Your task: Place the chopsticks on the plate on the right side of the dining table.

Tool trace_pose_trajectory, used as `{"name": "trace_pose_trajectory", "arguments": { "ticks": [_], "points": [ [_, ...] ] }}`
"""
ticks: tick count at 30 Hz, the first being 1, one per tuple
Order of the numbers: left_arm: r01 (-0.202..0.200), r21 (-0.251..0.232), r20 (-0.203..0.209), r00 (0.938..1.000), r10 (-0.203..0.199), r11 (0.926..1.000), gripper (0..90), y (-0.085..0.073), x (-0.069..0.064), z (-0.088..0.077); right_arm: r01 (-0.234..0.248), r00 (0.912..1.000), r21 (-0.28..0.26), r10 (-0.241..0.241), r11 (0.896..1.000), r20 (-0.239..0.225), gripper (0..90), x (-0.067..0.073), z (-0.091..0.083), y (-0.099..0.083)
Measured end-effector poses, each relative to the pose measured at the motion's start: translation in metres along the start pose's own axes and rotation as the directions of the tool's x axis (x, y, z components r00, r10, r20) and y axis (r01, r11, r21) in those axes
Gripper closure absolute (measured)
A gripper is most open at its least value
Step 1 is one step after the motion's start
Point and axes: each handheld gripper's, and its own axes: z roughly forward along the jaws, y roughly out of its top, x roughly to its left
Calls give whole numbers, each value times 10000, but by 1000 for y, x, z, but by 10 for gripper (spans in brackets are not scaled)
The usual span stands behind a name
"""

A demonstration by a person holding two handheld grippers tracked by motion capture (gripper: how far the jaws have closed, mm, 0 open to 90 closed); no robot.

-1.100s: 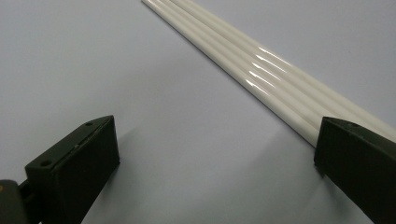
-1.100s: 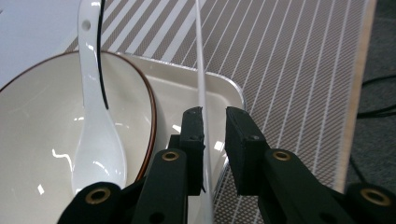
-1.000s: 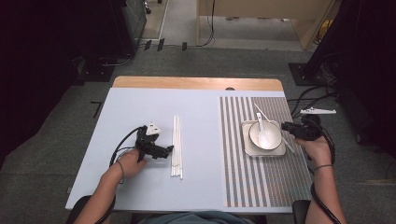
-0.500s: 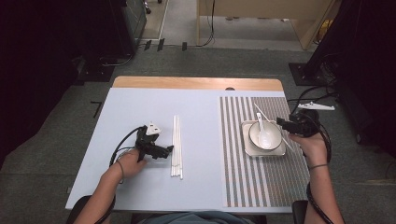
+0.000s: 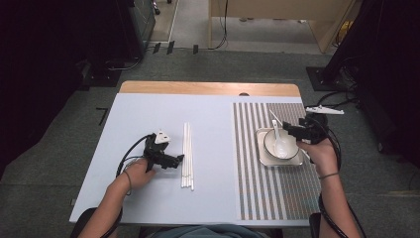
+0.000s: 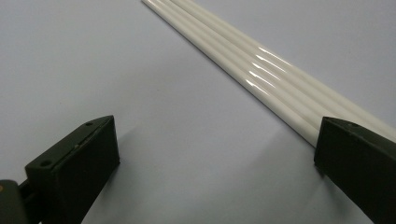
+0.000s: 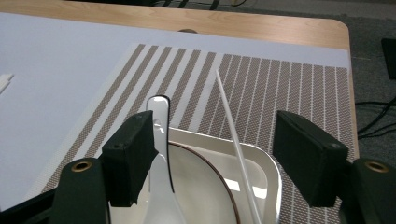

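Note:
A white spoon point(image 5: 280, 144) point(image 7: 159, 154) rests in a white bowl point(image 5: 271, 144) point(image 7: 205, 186) on a square plate point(image 5: 262, 158) point(image 7: 270, 172). One thin white chopstick point(image 5: 274, 118) point(image 7: 232, 126) leans over the plate's far rim. My right gripper point(image 5: 293, 131) point(image 7: 215, 140) hovers over the bowl, open, its jaws having just been opening. The spoon's handle stands beside one jaw and the chopstick passes between them, ungripped. Several white chopsticks point(image 5: 187, 153) point(image 6: 261, 74) lie side by side on the table. My left gripper point(image 5: 176, 159) point(image 6: 212, 135) is open, one jaw over their near ends.
A brown-and-white striped placemat point(image 5: 252, 188) point(image 7: 261, 79) covers the table's right half under the plate. A pale blue sheet point(image 5: 148, 114) covers the rest, with a wooden edge point(image 5: 208, 88) at the back. Cables trail off the right side.
My right gripper has moved from the plate's right side toward its far rim and risen a little. The left hand and the chopsticks have stayed put.

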Motion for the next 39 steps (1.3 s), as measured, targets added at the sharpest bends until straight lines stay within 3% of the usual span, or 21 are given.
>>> {"name": "trace_pose_trajectory", "arguments": {
  "ticks": [6,12,16,18,21,29,39],
  "points": [
    [1,0,-2,10000,-1,10000,0,0,0,0,-340,9994,-287,339,9990,-29,258,12,2,4],
    [3,-4,-1,10000,-3,10000,0,0,0,0,274,9996,-210,-276,9994,-93,356,26,3,6],
    [0,-4,-1,10000,0,10000,0,0,0,0,504,9986,-268,-508,9984,-170,340,37,4,8],
    [5,-7,-2,10000,-5,10000,0,0,0,0,330,9988,-198,-337,9993,-352,326,43,6,8],
    [12,-13,5,10000,-12,10000,0,0,0,0,461,9980,-54,-463,9989,-434,310,51,10,9],
    [41,-32,9,10000,-41,10000,0,0,0,0,218,9990,455,-200,9987,-393,368,67,14,13],
    [23,-14,12,10000,-23,10000,0,0,0,0,760,9956,787,-713,9940,-609,369,94,26,11]
  ]
}}
